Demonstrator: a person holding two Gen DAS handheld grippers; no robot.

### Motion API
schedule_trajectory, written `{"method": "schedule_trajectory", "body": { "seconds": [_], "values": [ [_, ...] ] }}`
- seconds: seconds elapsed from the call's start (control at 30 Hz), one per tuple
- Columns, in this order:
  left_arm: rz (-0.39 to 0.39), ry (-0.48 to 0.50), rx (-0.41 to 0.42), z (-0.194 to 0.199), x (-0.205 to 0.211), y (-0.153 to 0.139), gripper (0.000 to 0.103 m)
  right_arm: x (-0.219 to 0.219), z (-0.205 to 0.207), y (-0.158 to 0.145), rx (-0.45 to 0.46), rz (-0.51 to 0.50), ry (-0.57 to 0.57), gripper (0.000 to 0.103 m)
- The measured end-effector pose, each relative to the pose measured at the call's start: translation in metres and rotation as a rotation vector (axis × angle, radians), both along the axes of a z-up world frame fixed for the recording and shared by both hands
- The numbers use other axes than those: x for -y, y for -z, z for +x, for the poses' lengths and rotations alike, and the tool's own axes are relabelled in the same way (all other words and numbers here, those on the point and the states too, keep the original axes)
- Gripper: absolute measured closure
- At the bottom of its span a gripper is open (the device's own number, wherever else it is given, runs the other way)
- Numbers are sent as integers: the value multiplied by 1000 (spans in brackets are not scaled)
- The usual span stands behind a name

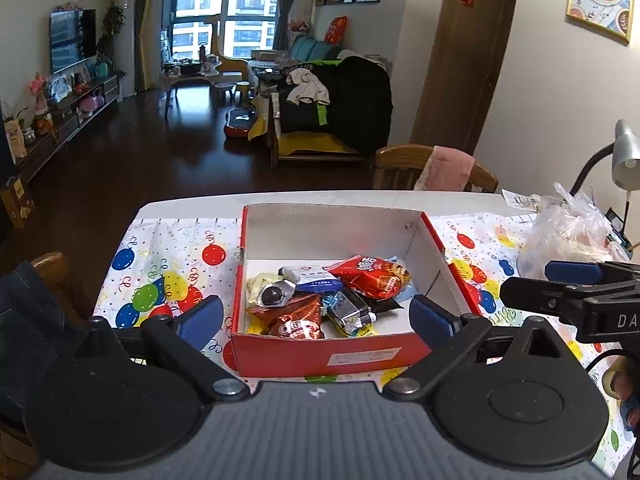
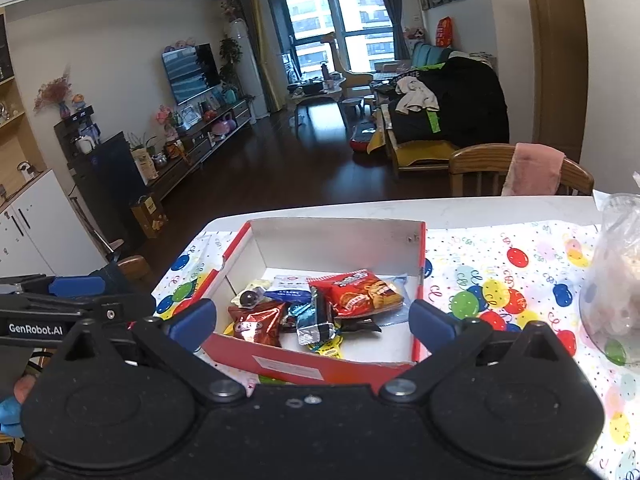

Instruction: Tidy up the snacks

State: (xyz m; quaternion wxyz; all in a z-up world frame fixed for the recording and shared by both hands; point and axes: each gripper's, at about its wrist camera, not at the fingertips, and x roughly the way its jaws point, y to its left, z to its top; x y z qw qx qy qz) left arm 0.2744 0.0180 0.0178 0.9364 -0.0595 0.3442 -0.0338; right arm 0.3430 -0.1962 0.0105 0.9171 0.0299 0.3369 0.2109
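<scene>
Both tongs, left tongs (image 1: 316, 316) and right tongs (image 2: 312, 322), released, empty, just short of red box (image 1: 328, 354); snacks (image 1: 320, 296) heaped inside, straight ahead.

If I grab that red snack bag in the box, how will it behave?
The red bag looks puffed and crinkly, so it would probably squash and feel light. Its glossy film may slip between the fingers. It lies atop other wrappers in the box, so lifting it could shift them.
</scene>
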Motion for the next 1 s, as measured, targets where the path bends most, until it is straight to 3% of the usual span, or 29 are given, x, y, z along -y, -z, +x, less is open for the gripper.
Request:
{"method": "schedule_trajectory", "body": {
  "seconds": [0.33,1.0],
  "values": [
    [38,38,32,-2,14,-7,3,6,-8,-4,38,-16,24,0],
    [26,65,44,-2,24,-11,3,18,-16,-6,26,22,28,0]
  ]
}}
